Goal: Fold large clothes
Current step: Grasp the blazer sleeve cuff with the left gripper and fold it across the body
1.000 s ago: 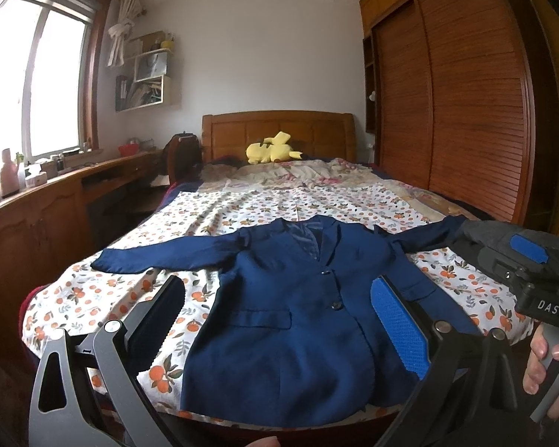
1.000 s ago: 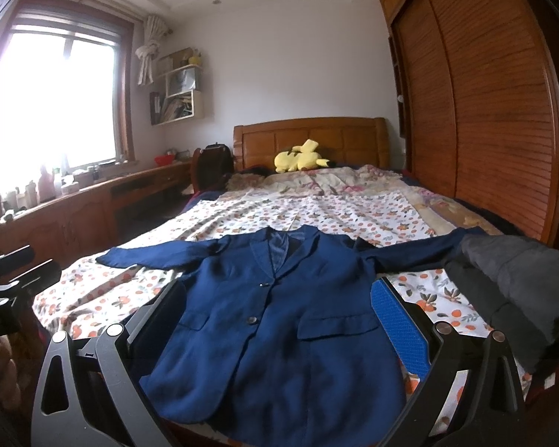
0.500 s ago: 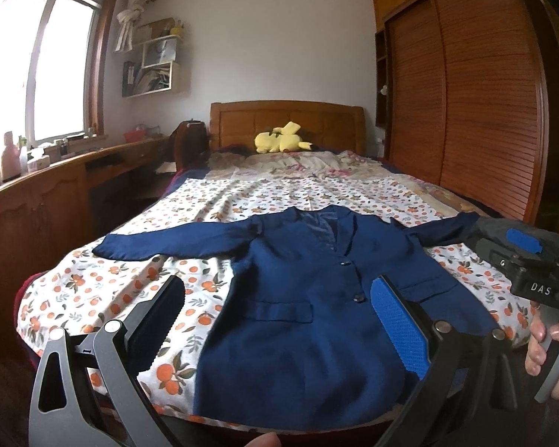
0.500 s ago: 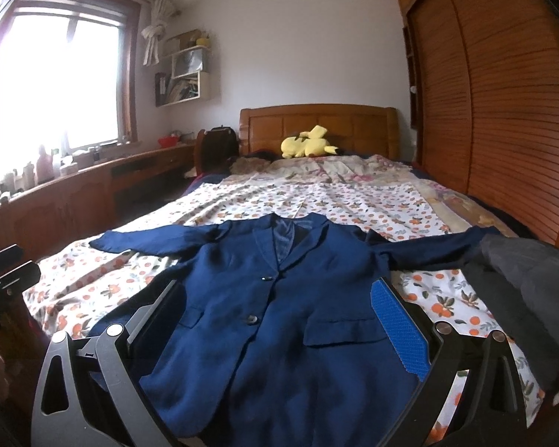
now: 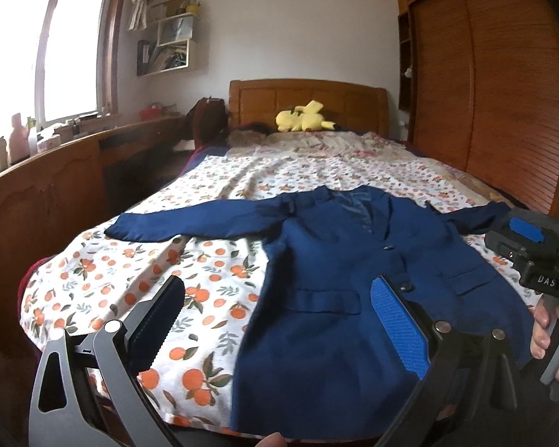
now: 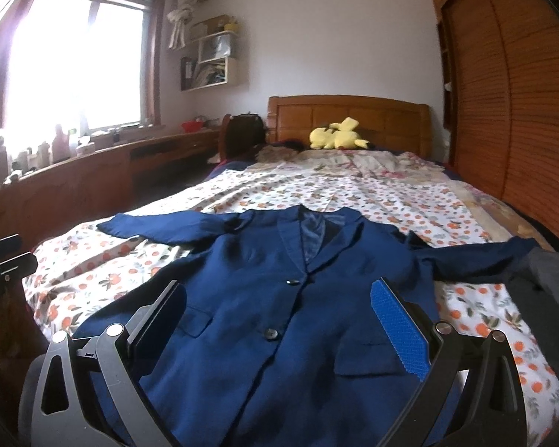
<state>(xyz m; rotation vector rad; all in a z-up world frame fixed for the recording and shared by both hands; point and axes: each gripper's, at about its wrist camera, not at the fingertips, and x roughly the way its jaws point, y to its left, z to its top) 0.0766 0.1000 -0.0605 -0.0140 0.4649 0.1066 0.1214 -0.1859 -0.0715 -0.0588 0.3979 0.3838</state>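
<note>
A navy blue blazer [image 5: 339, 268] [image 6: 279, 309] lies face up and buttoned on the orange-print bedsheet [image 5: 138, 272] [image 6: 354, 197], sleeves spread to both sides. My left gripper [image 5: 279, 309] hovers open above the blazer's left hem and the sheet beside it, holding nothing. My right gripper [image 6: 279, 320] is open above the blazer's lower front, also holding nothing. In the left wrist view the right gripper's body [image 5: 533, 257] shows at the right edge, held by a hand [image 5: 555, 339]. The tip of the left gripper [image 6: 3, 260] shows at the left edge of the right wrist view.
A dark grey garment [image 6: 544, 290] lies at the bed's right edge over the blazer's sleeve end. A yellow plush toy [image 5: 303, 117] sits by the wooden headboard [image 5: 305, 100]. A wooden desk counter [image 5: 44, 186] runs along the left; a slatted wardrobe [image 5: 503, 93] stands on the right.
Both grippers have shifted left and slightly closer to the bed, so the blazer sits further right in both views. Both remain open; the blazer has not moved.
</note>
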